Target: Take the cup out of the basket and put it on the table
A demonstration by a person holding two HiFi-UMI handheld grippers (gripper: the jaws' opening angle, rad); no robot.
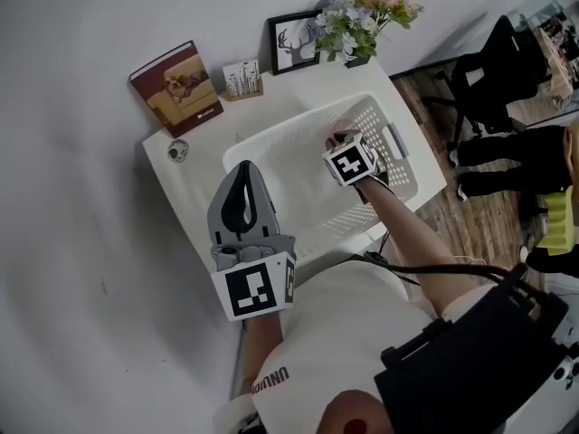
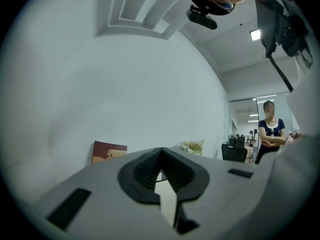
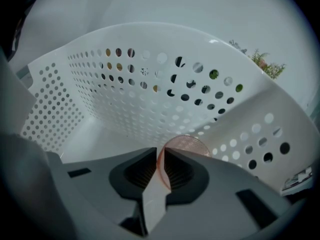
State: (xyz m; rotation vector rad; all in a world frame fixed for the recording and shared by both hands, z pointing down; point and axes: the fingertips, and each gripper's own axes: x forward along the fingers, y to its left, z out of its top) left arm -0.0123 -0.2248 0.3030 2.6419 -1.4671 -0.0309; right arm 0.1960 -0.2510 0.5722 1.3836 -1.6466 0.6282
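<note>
Table (image 1: 185, 183) is standing against a pale wall. The book (image 1: 176, 87), card holder (image 1: 242, 80), picture frame (image 1: 294, 42) and flowers (image 1: 362, 16) are lining its far edge. A small round object (image 1: 178, 152) is lying near the left edge. Bare tabletop is showing left of the basket (image 1: 289, 127), between it and the round object. That is the only open strip. The basket is taking up most of the table's right half, with its handle end sitting close to the right edge. Wood floor and an office chair (image 1: 488, 70) are lying beyond that edge.

The basket is white, perforated and open-topped. The cup (image 3: 186, 143), pinkish and see-through, is sitting inside it near a perforated side wall. I cannot tell whether it is resting on the floor of the basket. Nothing else is showing inside.

Right gripper (image 3: 159, 151) is reaching down into the basket, jaws pinching the cup's near rim edge between the pads, with only a thin slit between them. Left gripper (image 1: 242, 165) is hovering above the table's near edge, left of the basket. It is pointing level, with its tips pressed together and nothing between them. A person (image 2: 270, 134) is standing far off in the left gripper view.
</note>
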